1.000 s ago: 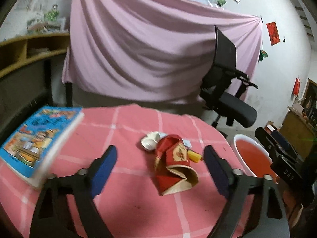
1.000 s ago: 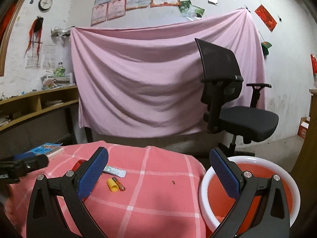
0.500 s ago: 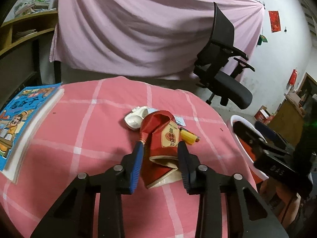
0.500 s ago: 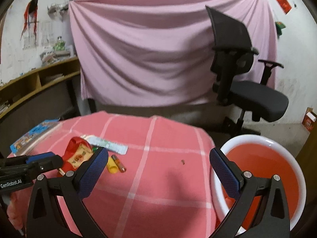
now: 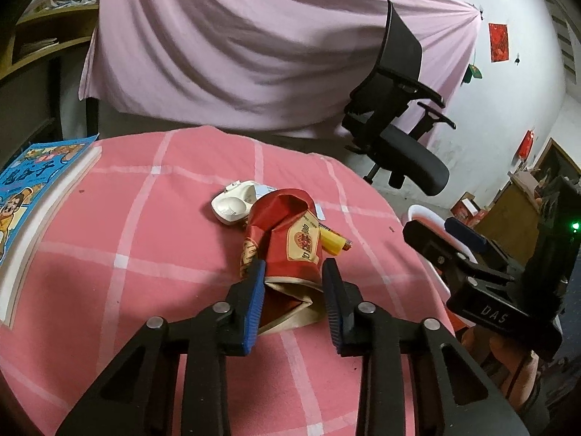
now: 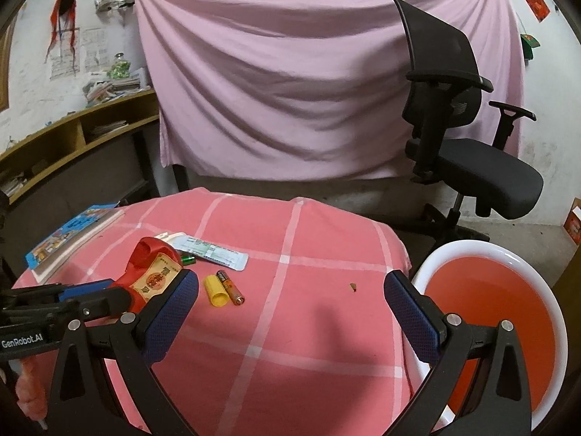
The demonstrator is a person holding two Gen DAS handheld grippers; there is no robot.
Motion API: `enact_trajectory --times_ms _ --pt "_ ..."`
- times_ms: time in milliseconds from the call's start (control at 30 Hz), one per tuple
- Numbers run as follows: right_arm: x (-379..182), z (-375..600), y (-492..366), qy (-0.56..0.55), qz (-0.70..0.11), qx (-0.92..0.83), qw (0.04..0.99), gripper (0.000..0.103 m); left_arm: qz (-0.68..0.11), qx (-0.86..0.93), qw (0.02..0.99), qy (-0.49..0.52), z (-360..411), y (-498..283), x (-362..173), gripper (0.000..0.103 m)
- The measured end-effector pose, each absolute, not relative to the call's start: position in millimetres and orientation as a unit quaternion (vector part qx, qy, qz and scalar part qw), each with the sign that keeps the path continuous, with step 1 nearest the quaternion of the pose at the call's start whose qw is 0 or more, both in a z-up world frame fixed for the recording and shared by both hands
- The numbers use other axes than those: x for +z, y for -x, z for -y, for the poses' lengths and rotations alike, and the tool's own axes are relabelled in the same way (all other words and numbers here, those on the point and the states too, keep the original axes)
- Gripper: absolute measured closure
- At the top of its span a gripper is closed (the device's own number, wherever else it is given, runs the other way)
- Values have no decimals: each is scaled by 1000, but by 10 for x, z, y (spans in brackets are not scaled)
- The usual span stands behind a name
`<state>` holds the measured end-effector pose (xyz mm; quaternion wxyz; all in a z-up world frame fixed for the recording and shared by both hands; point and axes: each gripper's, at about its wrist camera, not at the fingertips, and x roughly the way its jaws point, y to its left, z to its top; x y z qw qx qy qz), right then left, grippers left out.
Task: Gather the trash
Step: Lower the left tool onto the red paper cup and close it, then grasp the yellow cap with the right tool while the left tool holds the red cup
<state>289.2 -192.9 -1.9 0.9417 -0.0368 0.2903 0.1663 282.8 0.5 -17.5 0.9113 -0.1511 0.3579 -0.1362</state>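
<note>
A crushed red paper cup lies on the pink checked tablecloth. My left gripper has its jaws closing on the cup's open end, and both blue pads touch its sides. In the right wrist view the same cup sits at the left with the left gripper around it. Beside it lie a yellow cap, a battery and a printed paper slip. A white plastic piece rests behind the cup. My right gripper hangs open over bare cloth with nothing between its fingers.
A white bin with a red liner stands off the table's right edge. A thick blue picture book lies at the table's left. Behind the table are a black office chair, a hung pink sheet and wooden shelves.
The left jaws went from wide open to closed around the red cup. The left view dipped towards the table. The right gripper tilted down, showing more of the table and bin, then held still.
</note>
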Motion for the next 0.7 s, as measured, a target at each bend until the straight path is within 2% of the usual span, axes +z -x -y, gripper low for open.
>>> enact_trajectory --times_ms 133,700 --pt "-24 1918 -2899 37 -292 171 940 0 -346 -144 916 146 16 -2736 -135 87" --pt "-45 1983 -2947 14 -304 163 938 0 -347 -164 910 158 -20 -2727 -107 91"
